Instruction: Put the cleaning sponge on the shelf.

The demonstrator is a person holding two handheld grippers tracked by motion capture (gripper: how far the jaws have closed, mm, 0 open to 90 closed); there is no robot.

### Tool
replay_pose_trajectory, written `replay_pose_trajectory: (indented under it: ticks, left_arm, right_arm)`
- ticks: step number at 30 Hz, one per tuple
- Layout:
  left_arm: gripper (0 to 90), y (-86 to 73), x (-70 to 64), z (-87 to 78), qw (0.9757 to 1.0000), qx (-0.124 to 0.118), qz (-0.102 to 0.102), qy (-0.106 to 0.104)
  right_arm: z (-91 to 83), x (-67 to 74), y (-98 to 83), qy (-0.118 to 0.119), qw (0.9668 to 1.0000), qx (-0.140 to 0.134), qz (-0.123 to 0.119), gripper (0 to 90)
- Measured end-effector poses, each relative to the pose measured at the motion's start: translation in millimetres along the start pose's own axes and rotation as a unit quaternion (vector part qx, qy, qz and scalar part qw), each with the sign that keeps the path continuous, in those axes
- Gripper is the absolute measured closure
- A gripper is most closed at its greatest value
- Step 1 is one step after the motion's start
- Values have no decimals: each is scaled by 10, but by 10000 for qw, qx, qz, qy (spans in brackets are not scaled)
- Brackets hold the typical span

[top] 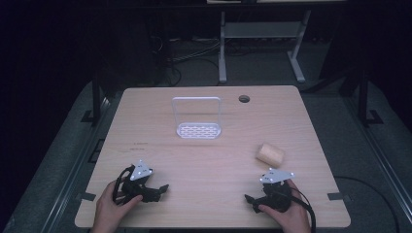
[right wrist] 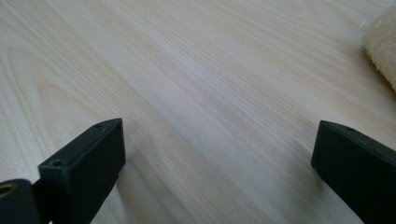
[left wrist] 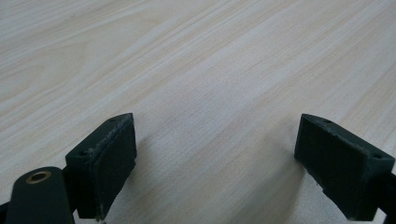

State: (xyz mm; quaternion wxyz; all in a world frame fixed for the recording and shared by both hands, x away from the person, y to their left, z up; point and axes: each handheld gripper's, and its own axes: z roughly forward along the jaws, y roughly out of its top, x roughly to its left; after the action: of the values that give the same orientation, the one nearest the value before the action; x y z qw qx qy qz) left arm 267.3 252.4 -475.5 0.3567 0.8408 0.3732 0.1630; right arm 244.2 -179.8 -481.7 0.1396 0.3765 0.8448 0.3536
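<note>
A tan, roll-shaped soft object (top: 270, 154) lies on the right part of the wooden table (top: 209, 155); its fuzzy edge (right wrist: 384, 44) shows at the upper right of the right gripper view. A white wire rack with a slotted base (top: 197, 121) stands upright at the table's middle back. My left gripper (top: 163, 190) rests near the front left edge, held by a hand, its jaws wide apart over bare wood (left wrist: 215, 154). My right gripper (top: 250, 201) rests near the front right, just in front of the tan object, open with nothing between its jaws (right wrist: 219, 163).
A round cable hole (top: 244, 99) sits at the table's back right. Beyond the table are a white desk frame (top: 257, 43) and cables on a dark floor. Black rails run along both sides of the table.
</note>
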Motion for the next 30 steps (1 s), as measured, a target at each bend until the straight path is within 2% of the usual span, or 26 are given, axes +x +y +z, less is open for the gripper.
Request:
replay_pose_trajectory:
  ticks: [6, 10, 13, 20, 23, 30]
  left_arm:
    - [120, 0, -2, 2, 10000, -13, -18, -2]
    - [121, 0, -2, 2, 10000, -15, -18, -1]
    - [121, 0, -2, 2, 10000, -19, -22, -1]
    - [121, 0, 0, 0, 10000, 0, -1, -1]
    - [121, 0, 0, 0, 10000, -5, -6, -2]
    - [121, 0, 0, 0, 10000, -1, -3, -1]
  right_arm:
    - [2, -12, 2, 30, 10000, -2, -22, 29]
    - [-40, -28, -11, 69, 9999, -105, -48, 155]
    - [-79, -36, -9, 104, 9999, -20, -18, 162]
    - [-202, -63, -19, 24, 9998, -170, 46, 166]
    - [-273, -108, -44, 46, 9997, -173, 151, 165]
    - [-382, -203, -93, -29, 9995, -226, 221, 166]
